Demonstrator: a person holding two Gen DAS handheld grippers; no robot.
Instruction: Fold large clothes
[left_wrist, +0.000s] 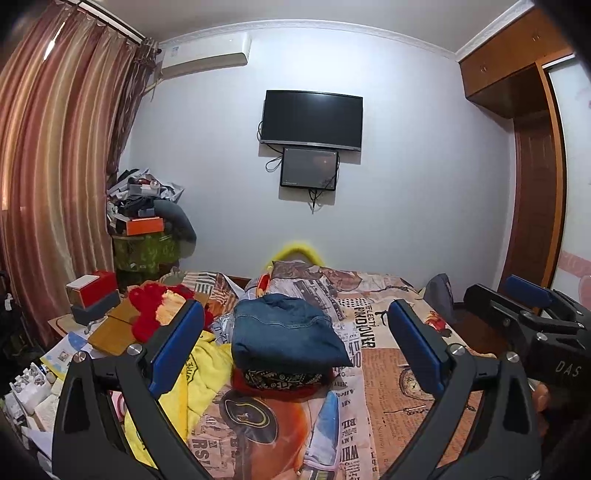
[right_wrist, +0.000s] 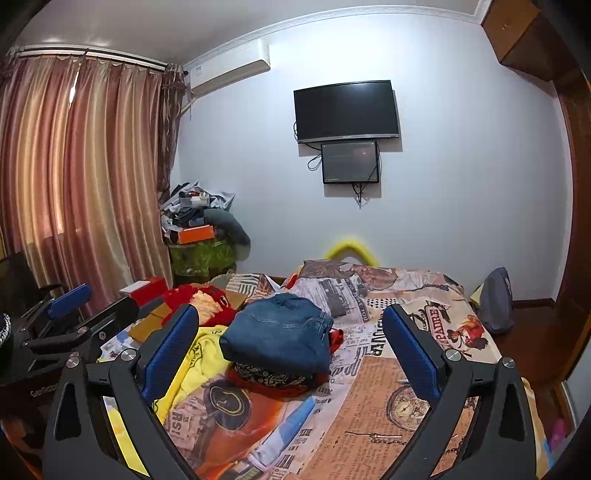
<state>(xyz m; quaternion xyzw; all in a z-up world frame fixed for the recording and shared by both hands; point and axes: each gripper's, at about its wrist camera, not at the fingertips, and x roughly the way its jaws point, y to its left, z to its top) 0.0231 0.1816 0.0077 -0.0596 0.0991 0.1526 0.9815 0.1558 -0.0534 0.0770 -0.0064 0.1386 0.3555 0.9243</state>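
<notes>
Across the bed's newspaper-print cover (left_wrist: 388, 398), folded blue denim jeans (left_wrist: 284, 336) capped a neat stack for storage; both the left hand-held gripper (left_wrist: 295, 347) and right hand-held gripper (right_wrist: 291, 350) hovered released, empty, awaiting the crumpled yellow garment (left_wrist: 207, 373) beside it.

The bed cover (left_wrist: 388, 376) looks like old newspaper, and most of its words are upside down or cut off. In the left wrist view you can read "WHI" at about 6 o'clock, "RS" at 7 o'clock, and "BIL" just above "WHI". The right gripper (left_wrist: 546, 314), at 3 o'clock in that view, has white letters "DAS" on its black body. In the right wrist view, the bed cover (right_wrist: 436, 317) shows "PAIRE" on a banner at 3 o'clock.
</notes>
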